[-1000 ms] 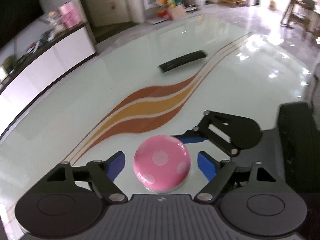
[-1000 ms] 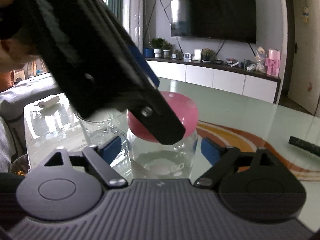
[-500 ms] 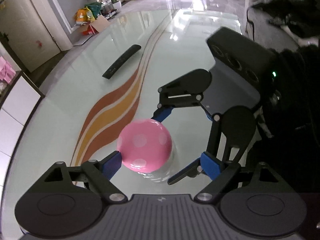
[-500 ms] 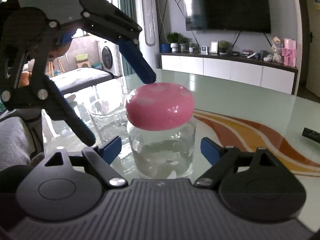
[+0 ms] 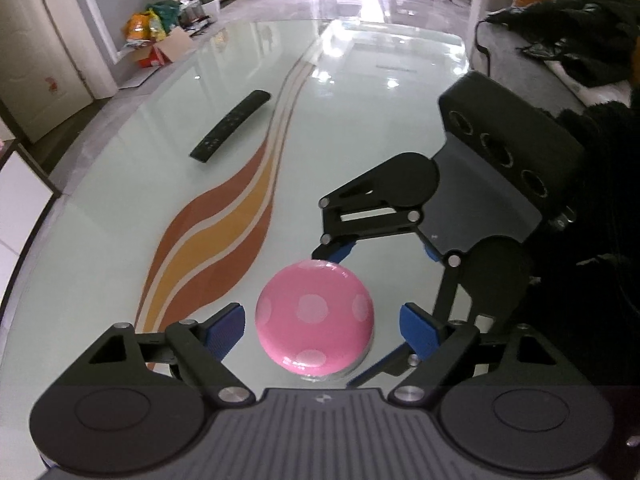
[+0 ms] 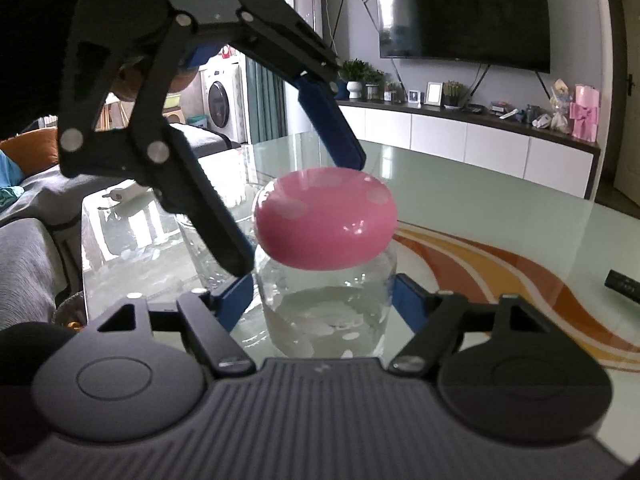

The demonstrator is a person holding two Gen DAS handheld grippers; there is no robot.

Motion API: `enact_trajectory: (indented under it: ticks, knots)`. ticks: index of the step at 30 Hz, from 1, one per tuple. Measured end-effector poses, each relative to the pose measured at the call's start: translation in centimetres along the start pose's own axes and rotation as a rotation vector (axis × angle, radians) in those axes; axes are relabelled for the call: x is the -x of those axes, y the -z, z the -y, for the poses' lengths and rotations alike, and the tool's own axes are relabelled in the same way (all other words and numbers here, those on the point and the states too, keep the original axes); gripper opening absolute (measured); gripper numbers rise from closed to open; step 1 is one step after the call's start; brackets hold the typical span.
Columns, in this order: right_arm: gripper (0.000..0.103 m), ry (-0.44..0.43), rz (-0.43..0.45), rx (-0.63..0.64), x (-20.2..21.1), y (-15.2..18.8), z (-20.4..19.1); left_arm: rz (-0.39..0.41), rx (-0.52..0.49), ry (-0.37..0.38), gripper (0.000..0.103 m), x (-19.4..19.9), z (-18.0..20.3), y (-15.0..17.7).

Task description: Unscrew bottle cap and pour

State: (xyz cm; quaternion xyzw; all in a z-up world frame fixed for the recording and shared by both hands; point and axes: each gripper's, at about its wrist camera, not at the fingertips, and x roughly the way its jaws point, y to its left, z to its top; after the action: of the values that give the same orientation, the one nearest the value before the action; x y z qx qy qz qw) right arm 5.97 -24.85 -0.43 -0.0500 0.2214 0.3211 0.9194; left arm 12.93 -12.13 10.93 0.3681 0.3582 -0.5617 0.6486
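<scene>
My right gripper (image 6: 323, 294) now brackets the body of the bottle (image 6: 326, 304), jaws spread with a gap at each side. My left gripper (image 5: 320, 326) has dropped from above to straddle the pink cap (image 5: 315, 318), also spread, pads short of touching; a second ago it hung tilted across it. So the unscrewing can start once both close. Behind stands a glass (image 6: 208, 248), farther off a remote (image 5: 231, 126) on the table (image 5: 380, 120).
</scene>
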Motion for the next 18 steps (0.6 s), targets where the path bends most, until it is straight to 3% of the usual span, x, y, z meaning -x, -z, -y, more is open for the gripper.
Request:
enact_trajectory:
  ticks: [2, 11, 18]
  knots:
    - [0.072, 0.0, -0.002, 0.002, -0.01, 0.0, -0.02, -0.021, -0.001, 0.006, 0.079, -0.46, -0.09, -0.16]
    - [0.072, 0.003, -0.009, 0.011, 0.03, 0.04, -0.16, -0.034, 0.04, 0.002, 0.072, -0.44, -0.28, -0.23]
    - [0.071, 0.012, -0.009, 0.01, -0.11, 0.01, -0.23, -0.045, 0.085, -0.045, 0.069, -0.42, 0.1, -0.05]
